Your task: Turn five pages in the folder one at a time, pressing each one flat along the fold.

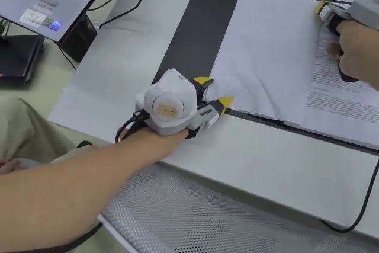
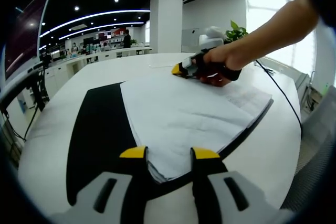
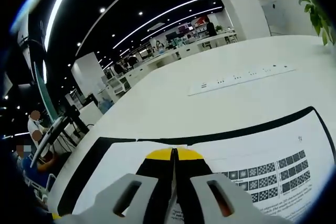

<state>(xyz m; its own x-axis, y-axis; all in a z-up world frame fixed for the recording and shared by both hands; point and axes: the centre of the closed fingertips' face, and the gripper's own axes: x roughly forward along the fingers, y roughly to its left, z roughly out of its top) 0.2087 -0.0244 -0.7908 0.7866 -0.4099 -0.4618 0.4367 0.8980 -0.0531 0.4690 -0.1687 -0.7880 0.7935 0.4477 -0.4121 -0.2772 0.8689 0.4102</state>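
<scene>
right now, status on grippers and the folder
Left gripper open at the turned pages' near corner. Right gripper shut, tips down on them. Folder open flat. Cable on table beside it.

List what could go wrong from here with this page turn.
The left tool, jaws open, straddles the corner of a stack of sheets; closing may pinch several pages at once. The turned page shows wrinkles; pressing it with the shut right tool could set a crease.
</scene>
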